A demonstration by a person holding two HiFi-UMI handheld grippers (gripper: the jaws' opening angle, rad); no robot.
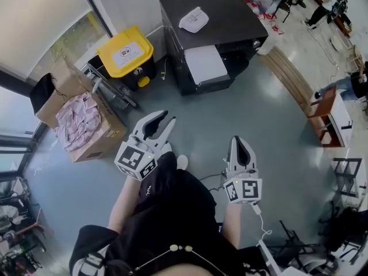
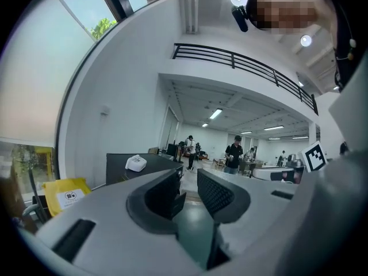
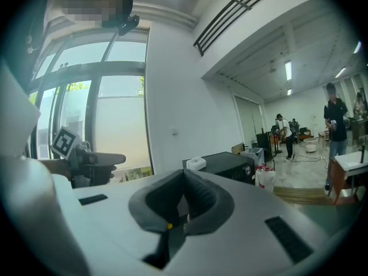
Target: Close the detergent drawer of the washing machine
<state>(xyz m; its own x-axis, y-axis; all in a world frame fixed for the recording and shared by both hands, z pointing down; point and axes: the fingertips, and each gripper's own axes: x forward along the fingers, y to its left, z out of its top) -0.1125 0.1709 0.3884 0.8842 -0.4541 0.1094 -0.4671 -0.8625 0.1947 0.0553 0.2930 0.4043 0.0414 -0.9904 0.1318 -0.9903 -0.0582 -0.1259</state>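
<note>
The black washing machine (image 1: 215, 27) stands a good way ahead on the grey floor, with a small white object (image 1: 194, 19) on its top. A white panel (image 1: 205, 65) shows at its front; from here I cannot tell how the detergent drawer stands. Both grippers hang in the air well short of the machine. My left gripper (image 1: 167, 118) is open with nothing between its jaws, and points toward the machine (image 2: 135, 168). My right gripper (image 1: 238, 141) is shut and empty. The machine (image 3: 227, 164) also appears beyond the right gripper's closed jaws.
A yellow-lidded bin (image 1: 126, 53) stands left of the machine. A cardboard box (image 1: 80, 122) of pink packets lies nearer on the left. A wooden strip (image 1: 290, 76) and a small brown table (image 1: 325, 105) are to the right. People (image 2: 233, 154) stand far off in the hall.
</note>
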